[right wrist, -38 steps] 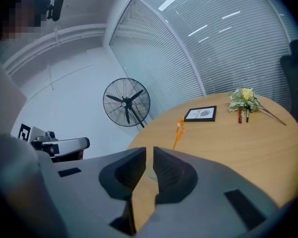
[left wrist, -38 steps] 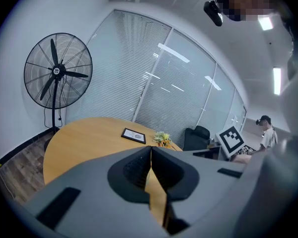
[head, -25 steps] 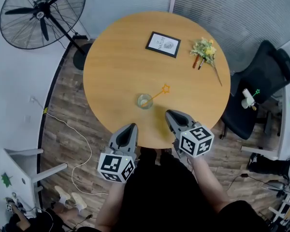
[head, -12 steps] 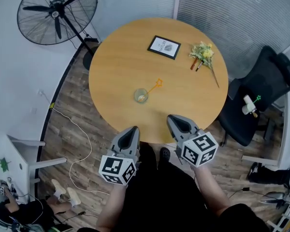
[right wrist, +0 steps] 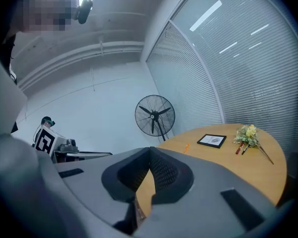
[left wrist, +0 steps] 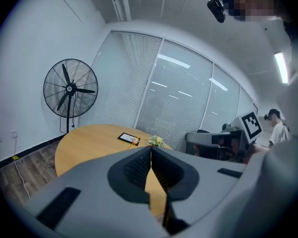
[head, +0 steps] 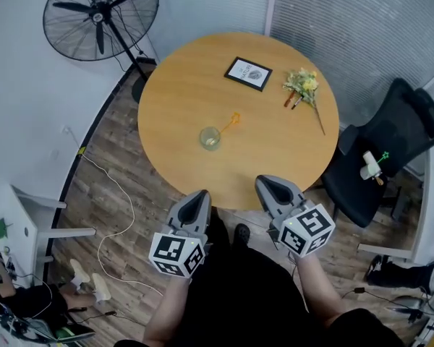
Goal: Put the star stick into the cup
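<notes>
Head view: a glass cup (head: 210,138) stands on the round wooden tabletop (head: 181,92), a little to the person's side of its centre. The orange star stick (head: 231,122) slants out of the cup, its star end pointing up and away toward a framed picture (head: 249,73). A bunch of yellow flowers (head: 304,84) lies to the right of the framed picture. Both handheld grippers hang off the near edge of the tabletop, above the wooden floor (head: 108,179) and well apart from the cup. The left tongs (head: 200,193) and the right tongs (head: 262,181) each taper to a closed point with nothing in them. A standing fan (head: 101,16) is by the wall at upper left and a black office chair (head: 387,139) is at right

Left gripper view: the left tongs (left wrist: 150,148) are pressed together at the tips and hold nothing. Beyond them lies the tabletop (left wrist: 84,143) with the framed picture (left wrist: 129,139) and the flowers (left wrist: 155,141) near its far side. The fan (left wrist: 69,90) stands at left before the window blinds (left wrist: 174,103). The other gripper's marker cube (left wrist: 252,124) shows at right

Right gripper view: the right tongs (right wrist: 149,149) meet at the tips, empty. An orange bit of the star stick (right wrist: 186,146) shows just past them on the tabletop (right wrist: 223,165). Farther along are the framed picture (right wrist: 212,141) and the flowers (right wrist: 247,134), with the fan (right wrist: 155,115) standing behind
</notes>
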Demonstrator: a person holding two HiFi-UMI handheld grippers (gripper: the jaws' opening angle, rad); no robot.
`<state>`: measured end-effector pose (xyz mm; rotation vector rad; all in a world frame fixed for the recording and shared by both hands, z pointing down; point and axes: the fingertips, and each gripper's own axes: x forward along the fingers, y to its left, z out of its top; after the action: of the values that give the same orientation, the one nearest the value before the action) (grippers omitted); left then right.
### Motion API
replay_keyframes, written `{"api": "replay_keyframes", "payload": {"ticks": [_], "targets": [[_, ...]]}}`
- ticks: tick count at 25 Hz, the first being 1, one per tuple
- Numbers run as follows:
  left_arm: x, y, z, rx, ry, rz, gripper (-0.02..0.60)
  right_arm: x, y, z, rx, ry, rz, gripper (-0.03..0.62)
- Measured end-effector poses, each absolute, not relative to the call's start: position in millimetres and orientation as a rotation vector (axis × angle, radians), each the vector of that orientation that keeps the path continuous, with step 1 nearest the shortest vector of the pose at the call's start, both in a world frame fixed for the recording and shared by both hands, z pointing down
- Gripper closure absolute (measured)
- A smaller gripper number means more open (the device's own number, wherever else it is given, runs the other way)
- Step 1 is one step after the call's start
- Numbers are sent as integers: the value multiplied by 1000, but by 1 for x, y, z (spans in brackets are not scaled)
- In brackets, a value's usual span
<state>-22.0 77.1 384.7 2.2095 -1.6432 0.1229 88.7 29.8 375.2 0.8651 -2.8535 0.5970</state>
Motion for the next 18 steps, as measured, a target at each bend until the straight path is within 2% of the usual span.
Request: {"api": "replay_keyframes", "payload": {"ticks": [18], "targets": [[-14, 78, 374, 2207, -1688, 158, 581, 100, 38, 368, 806, -2899, 567, 585]]}}
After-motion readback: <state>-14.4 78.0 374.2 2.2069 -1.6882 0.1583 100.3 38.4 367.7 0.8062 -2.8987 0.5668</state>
